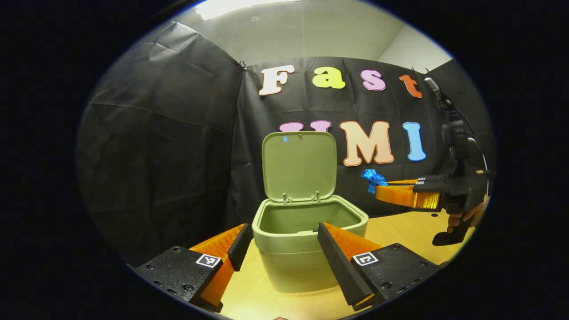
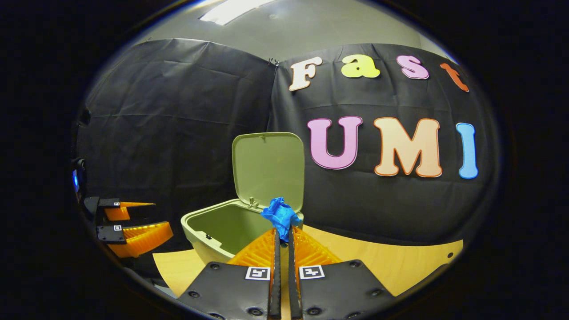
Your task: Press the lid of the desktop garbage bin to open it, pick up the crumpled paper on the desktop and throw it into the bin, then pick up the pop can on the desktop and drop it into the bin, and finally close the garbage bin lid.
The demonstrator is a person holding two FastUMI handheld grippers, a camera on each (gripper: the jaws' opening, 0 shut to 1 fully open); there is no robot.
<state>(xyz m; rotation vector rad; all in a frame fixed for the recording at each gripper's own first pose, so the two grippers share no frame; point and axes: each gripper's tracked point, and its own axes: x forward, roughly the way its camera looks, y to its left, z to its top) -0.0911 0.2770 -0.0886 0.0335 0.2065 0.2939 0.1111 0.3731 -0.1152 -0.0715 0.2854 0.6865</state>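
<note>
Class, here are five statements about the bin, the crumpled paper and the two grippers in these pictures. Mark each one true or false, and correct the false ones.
1. The garbage bin has its lid standing open. True.
2. The right gripper is shut on the crumpled paper. True.
3. The crumpled paper lies inside the bin. False: it is held in the air, beside the bin's rim.
4. The left gripper is shut on the lid. False: its fingers are spread apart, holding nothing.
5. The bin stands on a wooden desktop. True.
</note>
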